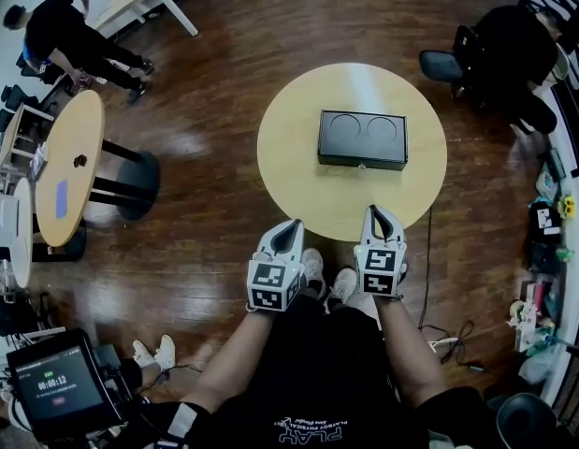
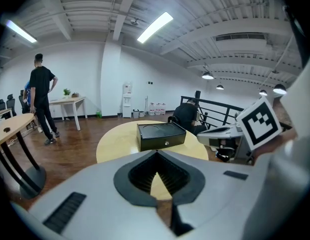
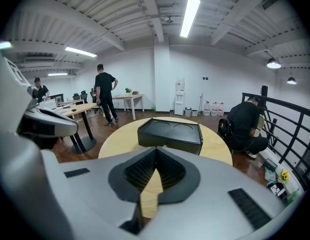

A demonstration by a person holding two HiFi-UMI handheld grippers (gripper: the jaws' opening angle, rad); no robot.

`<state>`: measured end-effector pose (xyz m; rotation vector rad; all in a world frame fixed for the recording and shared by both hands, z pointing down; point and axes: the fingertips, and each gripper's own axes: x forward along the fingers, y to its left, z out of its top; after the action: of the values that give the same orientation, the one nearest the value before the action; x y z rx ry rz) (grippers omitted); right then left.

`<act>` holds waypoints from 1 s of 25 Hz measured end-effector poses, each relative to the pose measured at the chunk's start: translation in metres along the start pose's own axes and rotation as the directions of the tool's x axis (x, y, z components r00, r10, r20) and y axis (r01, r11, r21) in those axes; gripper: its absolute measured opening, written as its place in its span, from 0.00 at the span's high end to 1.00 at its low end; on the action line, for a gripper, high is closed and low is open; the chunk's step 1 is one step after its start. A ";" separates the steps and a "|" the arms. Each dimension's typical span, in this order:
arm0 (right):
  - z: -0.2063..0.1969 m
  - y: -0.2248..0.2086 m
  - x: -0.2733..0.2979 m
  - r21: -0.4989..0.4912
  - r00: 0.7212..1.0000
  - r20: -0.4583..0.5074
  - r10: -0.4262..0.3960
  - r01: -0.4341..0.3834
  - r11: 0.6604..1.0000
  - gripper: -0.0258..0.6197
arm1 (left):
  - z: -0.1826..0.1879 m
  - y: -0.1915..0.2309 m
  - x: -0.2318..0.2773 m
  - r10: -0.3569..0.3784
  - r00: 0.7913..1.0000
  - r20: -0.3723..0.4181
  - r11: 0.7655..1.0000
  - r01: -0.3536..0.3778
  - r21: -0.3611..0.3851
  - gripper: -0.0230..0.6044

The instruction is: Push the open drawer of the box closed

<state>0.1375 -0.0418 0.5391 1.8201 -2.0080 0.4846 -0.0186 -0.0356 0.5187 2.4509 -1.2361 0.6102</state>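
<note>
One black box (image 1: 362, 138) sits on the round table (image 1: 298, 171), a little right of its middle, long axis running left to right across the person, its drawer (image 1: 362, 165) facing them; how far it stands out I cannot tell. Right gripper (image 1: 379, 215) and left gripper (image 1: 291, 227) hang at the table's near edge, well apart from the box, each with jaws drawn together at the tips and holding nothing. I judge the right gripper nearer, almost straight before the drawer, so a push directly away from the person should close it
</note>
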 end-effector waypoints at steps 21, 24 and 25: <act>-0.023 0.065 -0.113 0.024 0.999 0.045 -0.008 0.007 1.000 0.95 | -0.007 -0.022 -0.105 -0.079 0.994 0.074 0.996 0.075 0.055 0.97; -0.037 0.093 -0.144 0.027 0.999 0.044 -0.015 0.014 1.000 0.95 | -0.027 -0.022 -0.143 -0.089 0.992 0.087 0.995 0.084 0.059 0.97; -0.043 0.101 -0.155 0.028 0.999 0.042 -0.020 0.019 0.999 0.95 | -0.034 -0.026 -0.154 -0.100 0.991 0.086 0.994 0.095 0.059 0.97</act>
<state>0.0519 0.1226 0.4990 1.8801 -2.0189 0.4742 -0.0873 0.0992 0.4661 2.5927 -1.1380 0.5200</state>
